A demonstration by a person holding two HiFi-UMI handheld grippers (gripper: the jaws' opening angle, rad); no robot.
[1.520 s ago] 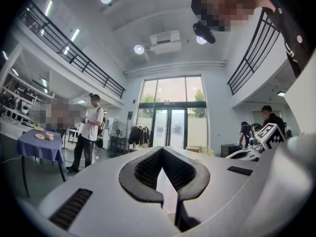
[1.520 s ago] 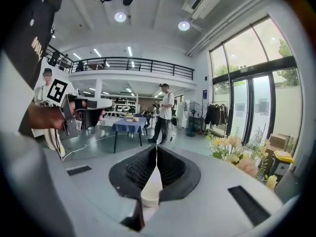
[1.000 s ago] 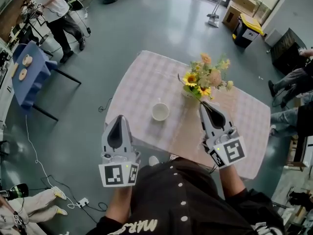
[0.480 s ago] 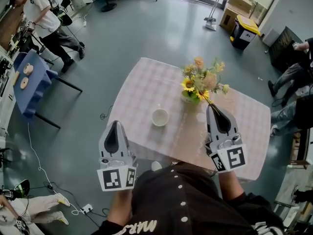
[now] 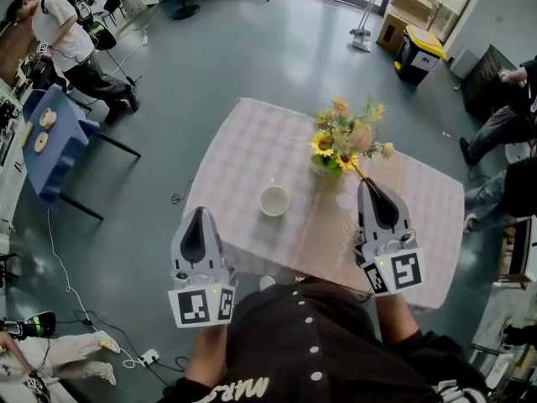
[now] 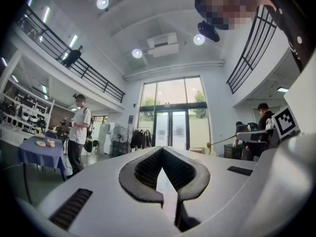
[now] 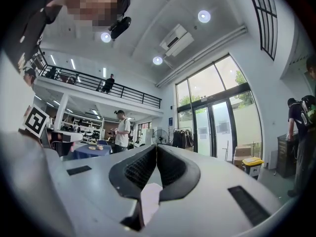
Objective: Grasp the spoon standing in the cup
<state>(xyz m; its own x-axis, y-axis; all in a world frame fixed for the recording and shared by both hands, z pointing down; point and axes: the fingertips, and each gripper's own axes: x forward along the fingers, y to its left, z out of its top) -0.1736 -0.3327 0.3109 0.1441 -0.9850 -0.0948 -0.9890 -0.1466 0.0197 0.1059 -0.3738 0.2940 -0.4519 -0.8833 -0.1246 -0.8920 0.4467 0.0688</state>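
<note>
Head view, looking steeply down: the big thing here is a table [image 5: 252,154] with a pale pink checked cloth, standing on a grey floor [image 5: 252,49]. Off to the left is a smaller blue table [image 5: 59,145], with a person in a white shirt [image 5: 63,36] standing by it.

The left gripper [image 5: 198,211] hangs off the near left edge of the pink table, over the floor. In the left gripper view its jaws are pressed together at the tips with nothing between them. The right gripper [image 5: 367,184] is over the table, its tip just beside a bunch of yellow and orange flowers [image 5: 346,137]. The right gripper view shows it clenched too, and empty.

The white cup [image 5: 274,200] sits on the cloth near the front edge, between the two grippers and apart from both, left of the flowers. The spoon is too small to make out for sure; there's maybe a thin sliver at the cup's far rim.
</note>
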